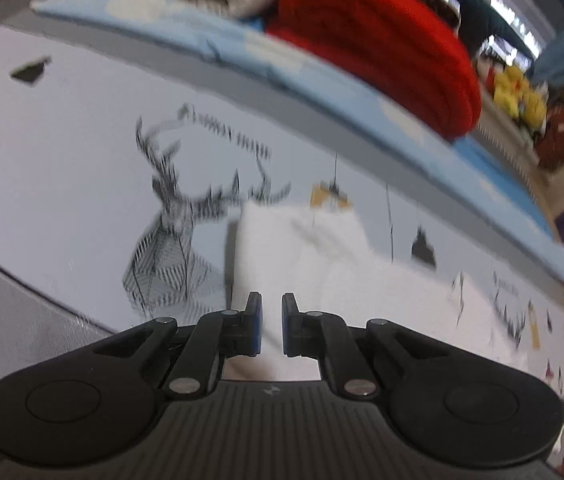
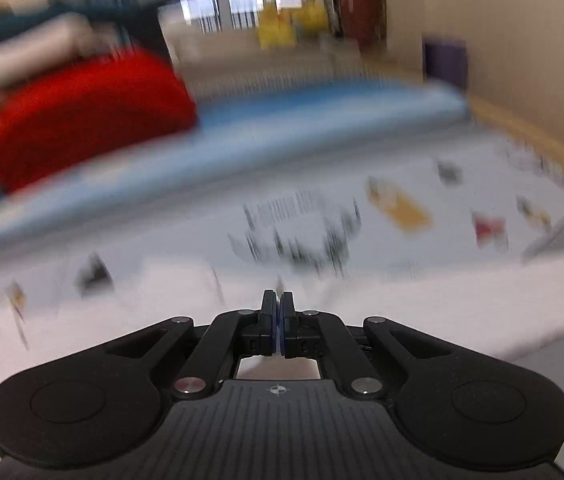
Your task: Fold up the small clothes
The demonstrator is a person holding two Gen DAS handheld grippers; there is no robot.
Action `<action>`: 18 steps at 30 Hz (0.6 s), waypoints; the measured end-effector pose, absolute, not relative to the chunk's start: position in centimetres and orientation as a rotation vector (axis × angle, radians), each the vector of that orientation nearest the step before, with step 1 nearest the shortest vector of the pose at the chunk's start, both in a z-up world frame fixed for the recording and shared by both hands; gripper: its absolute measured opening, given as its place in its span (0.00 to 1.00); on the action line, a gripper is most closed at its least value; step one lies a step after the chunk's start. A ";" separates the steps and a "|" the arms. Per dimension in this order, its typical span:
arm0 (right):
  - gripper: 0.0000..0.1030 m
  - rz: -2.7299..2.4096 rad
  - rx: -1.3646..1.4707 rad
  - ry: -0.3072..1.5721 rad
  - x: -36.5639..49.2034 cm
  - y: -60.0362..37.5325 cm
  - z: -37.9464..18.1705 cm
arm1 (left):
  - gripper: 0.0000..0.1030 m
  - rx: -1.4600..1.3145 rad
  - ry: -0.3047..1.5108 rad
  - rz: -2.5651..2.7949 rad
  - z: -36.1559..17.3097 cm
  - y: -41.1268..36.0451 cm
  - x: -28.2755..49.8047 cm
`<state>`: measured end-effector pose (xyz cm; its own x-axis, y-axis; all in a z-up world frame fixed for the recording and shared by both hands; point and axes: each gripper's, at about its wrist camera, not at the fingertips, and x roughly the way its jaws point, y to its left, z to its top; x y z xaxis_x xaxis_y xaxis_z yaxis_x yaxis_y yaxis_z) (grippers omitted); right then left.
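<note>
My left claw hung over the white garment, its blue pads a narrow gap apart with nothing pinched between them. My right claw was closed tight, pad to pad; whether it pinched the white cloth beneath it I could not tell through the blur. The garment lay on a pale sheet printed with a deer. Beyond ran a blue mat bearing a folded red knit.

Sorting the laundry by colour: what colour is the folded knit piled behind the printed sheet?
Bright red folded knit, clearest in the left wrist view.
</note>
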<state>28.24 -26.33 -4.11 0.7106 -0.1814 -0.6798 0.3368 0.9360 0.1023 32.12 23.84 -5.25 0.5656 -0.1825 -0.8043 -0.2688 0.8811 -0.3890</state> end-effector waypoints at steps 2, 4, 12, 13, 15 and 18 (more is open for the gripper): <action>0.05 -0.321 0.254 0.719 28.2 -26.9 -4.2 | 0.08 -0.526 1.033 0.014 -6.3 23.5 32.3; 0.04 -0.297 0.249 0.691 28.1 -26.8 -3.6 | 0.13 -0.532 1.075 -0.011 -7.3 23.1 32.4; 0.05 -0.178 0.365 0.839 29.0 -25.8 -5.0 | 0.24 -0.425 1.216 0.077 -10.5 23.4 31.7; 0.07 -0.186 0.390 0.885 29.2 -25.9 -5.6 | 0.23 -0.417 1.205 0.082 -10.2 23.4 31.7; 0.09 -0.205 0.427 0.960 29.3 -26.2 -6.9 | 0.22 -0.390 1.187 0.084 -9.7 23.0 31.8; 0.10 -0.224 0.484 1.016 29.4 -26.7 -8.5 | 0.24 -0.421 1.192 0.034 -10.0 22.7 32.2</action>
<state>29.37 -26.74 -8.54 0.5152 0.0421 -0.8560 0.3980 0.8728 0.2825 32.20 22.74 -10.01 0.3791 -0.1931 -0.9050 -0.2451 0.9221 -0.2994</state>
